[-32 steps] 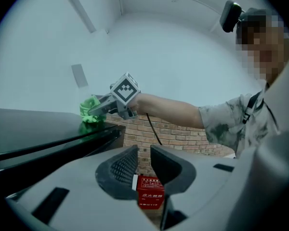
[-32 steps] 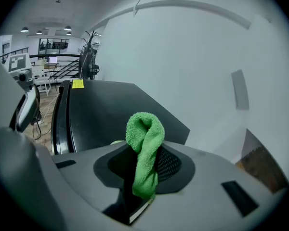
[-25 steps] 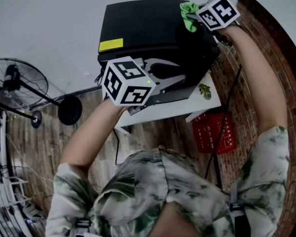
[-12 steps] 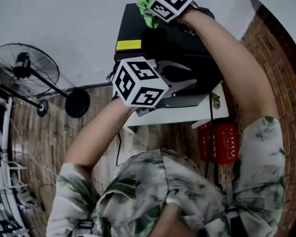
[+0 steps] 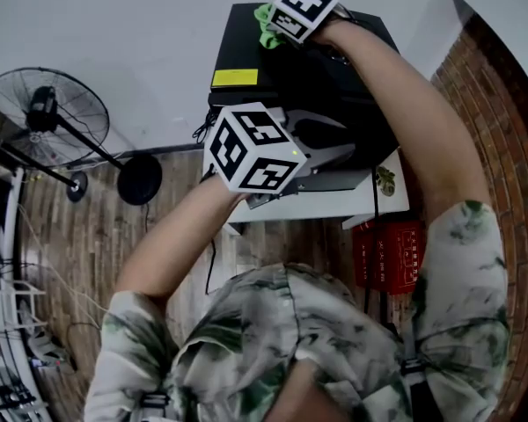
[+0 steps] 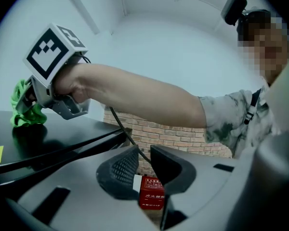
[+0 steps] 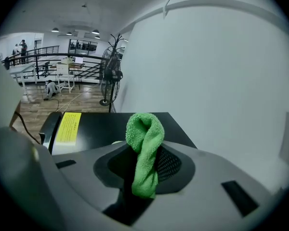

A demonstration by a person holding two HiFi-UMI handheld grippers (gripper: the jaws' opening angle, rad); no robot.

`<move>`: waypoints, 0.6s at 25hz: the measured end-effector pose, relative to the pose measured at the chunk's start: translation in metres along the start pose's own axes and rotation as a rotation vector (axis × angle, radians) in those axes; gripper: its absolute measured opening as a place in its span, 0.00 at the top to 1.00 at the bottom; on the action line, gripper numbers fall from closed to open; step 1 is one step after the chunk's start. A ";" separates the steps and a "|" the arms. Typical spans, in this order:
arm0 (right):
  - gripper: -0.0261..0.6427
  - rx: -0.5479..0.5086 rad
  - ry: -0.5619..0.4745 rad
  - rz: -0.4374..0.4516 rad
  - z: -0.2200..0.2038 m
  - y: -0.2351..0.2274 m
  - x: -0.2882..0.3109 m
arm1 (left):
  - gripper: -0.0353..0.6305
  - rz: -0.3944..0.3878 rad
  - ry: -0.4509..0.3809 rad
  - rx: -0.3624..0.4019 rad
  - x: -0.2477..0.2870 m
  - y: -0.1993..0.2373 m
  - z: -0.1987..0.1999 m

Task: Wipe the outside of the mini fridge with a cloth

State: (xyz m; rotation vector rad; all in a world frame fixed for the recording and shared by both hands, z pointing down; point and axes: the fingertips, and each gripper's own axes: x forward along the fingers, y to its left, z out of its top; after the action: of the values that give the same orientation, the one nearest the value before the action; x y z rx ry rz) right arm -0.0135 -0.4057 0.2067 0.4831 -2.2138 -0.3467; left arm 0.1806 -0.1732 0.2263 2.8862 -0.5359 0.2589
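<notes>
The cloth (image 7: 144, 129) is gripped by the right tongs (image 7: 143, 166), which are closed on it. It is folded into a loop, and its long axis runs out along the tongs. In the head view it seems to be pressed on the top of the fridge (image 5: 246, 51) at the far corner, close to the wall. From there almost the whole black top, with the yellow label (image 5: 235, 78), lies on the near side of the cloth, toward the person. The coming stroke is therefore judged to be a pull back over the top.

The left tongs (image 6: 144, 170) are held over the near edge of the fridge. Only a narrow gap is left between them, and nothing is gripped. The right hand is thus the nearer one to the work. The fridge stands on a small white tabletop (image 5: 374, 207). Whether its door is shut, and what is inside, cannot be told.
</notes>
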 end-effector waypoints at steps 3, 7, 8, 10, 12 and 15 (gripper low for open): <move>0.79 0.024 0.030 -0.036 -0.026 -0.020 -0.010 | 0.82 -0.017 0.002 0.002 0.005 -0.003 -0.001; 0.79 0.048 0.074 -0.085 -0.066 -0.047 -0.029 | 0.82 -0.032 0.005 0.006 0.014 -0.006 -0.002; 0.79 0.054 0.086 -0.099 -0.076 -0.054 -0.034 | 0.82 -0.036 0.007 0.005 0.017 -0.006 -0.002; 0.79 0.072 0.108 -0.123 -0.098 -0.069 -0.045 | 0.82 -0.043 0.009 0.005 0.021 -0.007 -0.001; 0.79 0.096 0.127 -0.147 -0.119 -0.083 -0.056 | 0.82 -0.050 0.010 0.005 0.025 -0.009 -0.001; 0.79 0.126 0.158 -0.186 -0.151 -0.105 -0.072 | 0.82 -0.056 0.013 0.007 0.031 -0.010 0.000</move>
State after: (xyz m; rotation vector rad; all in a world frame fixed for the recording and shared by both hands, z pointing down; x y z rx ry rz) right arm 0.1699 -0.4788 0.2102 0.7625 -2.0501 -0.2577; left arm 0.2130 -0.1744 0.2311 2.8992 -0.4516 0.2717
